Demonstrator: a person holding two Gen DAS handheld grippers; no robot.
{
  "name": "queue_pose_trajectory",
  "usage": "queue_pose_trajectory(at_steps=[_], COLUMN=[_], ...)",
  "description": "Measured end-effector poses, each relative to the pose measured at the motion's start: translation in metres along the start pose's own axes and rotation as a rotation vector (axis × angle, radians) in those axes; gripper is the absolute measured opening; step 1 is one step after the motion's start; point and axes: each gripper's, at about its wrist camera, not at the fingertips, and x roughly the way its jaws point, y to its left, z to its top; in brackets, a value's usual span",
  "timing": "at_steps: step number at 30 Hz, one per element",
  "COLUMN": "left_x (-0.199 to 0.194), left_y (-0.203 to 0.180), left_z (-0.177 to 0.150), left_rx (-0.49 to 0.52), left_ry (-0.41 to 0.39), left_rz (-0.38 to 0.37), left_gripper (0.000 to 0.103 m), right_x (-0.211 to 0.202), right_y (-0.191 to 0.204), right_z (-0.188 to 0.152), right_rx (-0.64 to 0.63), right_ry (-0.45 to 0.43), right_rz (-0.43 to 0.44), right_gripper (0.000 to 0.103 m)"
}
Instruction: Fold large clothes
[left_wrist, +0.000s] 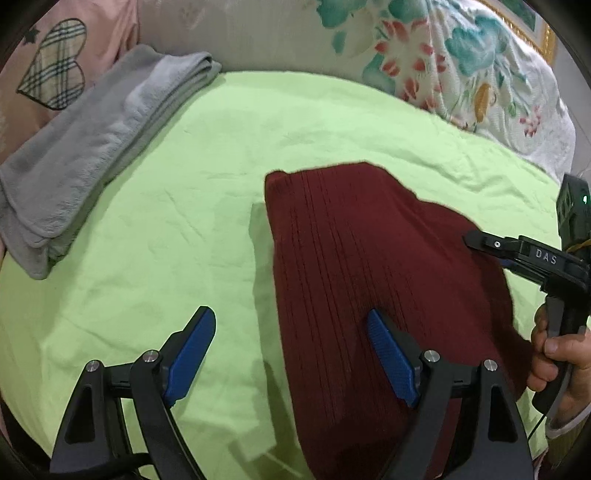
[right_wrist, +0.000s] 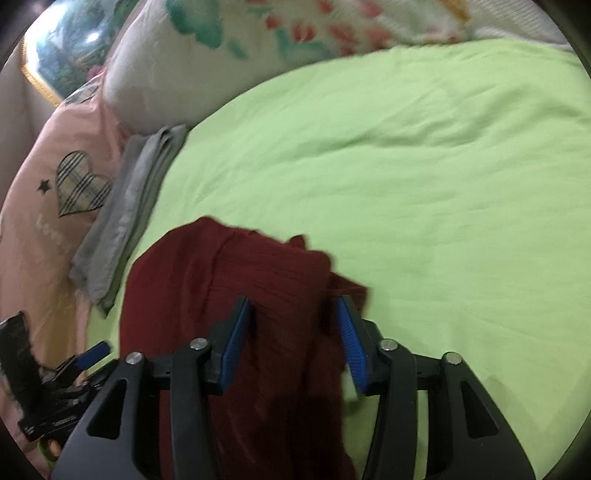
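A dark red ribbed knit garment (left_wrist: 369, 266) lies folded on the green bed sheet (left_wrist: 166, 221); it also shows in the right wrist view (right_wrist: 229, 280). My left gripper (left_wrist: 291, 325) is open above the garment's left edge, one blue pad over the sheet, the other over the garment. My right gripper (right_wrist: 293, 314) is open, its jaws standing either side of a raised fold of the garment. The right gripper also shows from the side in the left wrist view (left_wrist: 480, 242), over the garment's right edge, held by a hand (left_wrist: 557, 354).
A folded grey towel (left_wrist: 92, 147) lies at the sheet's far left edge, next to a pink pillow with a plaid heart (left_wrist: 55, 62). A floral quilt (left_wrist: 461, 66) is bunched along the far side. The left gripper shows at the lower left of the right wrist view (right_wrist: 88, 356).
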Motion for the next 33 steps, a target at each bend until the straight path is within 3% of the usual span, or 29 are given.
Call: queue_pose_trajectory(at_steps=[2, 4, 7, 10, 12, 16, 19, 21, 24, 26, 30, 33], left_x=[0.003, -0.003, -0.005, 0.008, 0.01, 0.009, 0.012, 0.014, 0.019, 0.023, 0.017, 0.002], left_y=[-0.004, -0.004, -0.003, -0.014, -0.017, -0.015, -0.014, -0.016, -0.014, -0.01, 0.002, 0.004], left_z=[0.001, 0.004, 0.004, 0.0, 0.0, -0.001, -0.002, -0.001, -0.001, 0.0, 0.001, -0.002], left_rx=[0.024, 0.035, 0.019, 0.047, 0.059, 0.073, 0.064, 0.064, 0.058, 0.046, -0.001, -0.01], left_ry=[0.008, -0.003, -0.004, -0.001, -0.008, -0.005, -0.006, -0.006, -0.002, 0.007, 0.02, 0.013], left_rz=[0.005, -0.011, -0.021, 0.003, 0.018, -0.01, -0.015, -0.012, -0.022, -0.042, -0.078, -0.062], left_gripper=[0.082, 0.078, 0.078, 0.078, 0.077, 0.074, 0.074, 0.074, 0.076, 0.079, 0.081, 0.079], right_x=[-0.002, -0.02, -0.039, -0.017, -0.009, -0.045, -0.068, -0.05, -0.008, -0.002, -0.012, -0.025], right_y=[0.003, 0.004, 0.0, -0.009, -0.012, 0.007, 0.036, 0.051, 0.032, 0.016, 0.021, 0.03], right_z=[-0.001, -0.002, -0.004, -0.008, -0.011, -0.008, -0.014, -0.019, -0.024, -0.026, -0.022, -0.028], right_rx=[-0.002, -0.004, 0.011, 0.023, 0.04, 0.027, -0.057, -0.119, -0.086, -0.046, -0.029, -0.04], right_ry=[-0.016, -0.087, -0.157, -0.079, -0.049, -0.149, -0.231, -0.156, -0.035, -0.062, -0.066, -0.075], right_rz=[0.018, 0.039, 0.009, -0.066, -0.086, -0.149, -0.101, -0.106, -0.163, -0.107, -0.107, -0.104], right_gripper=[0.013, 0.009, 0.008, 0.008, 0.014, 0.017, 0.017, 0.017, 0.015, 0.013, 0.016, 0.017])
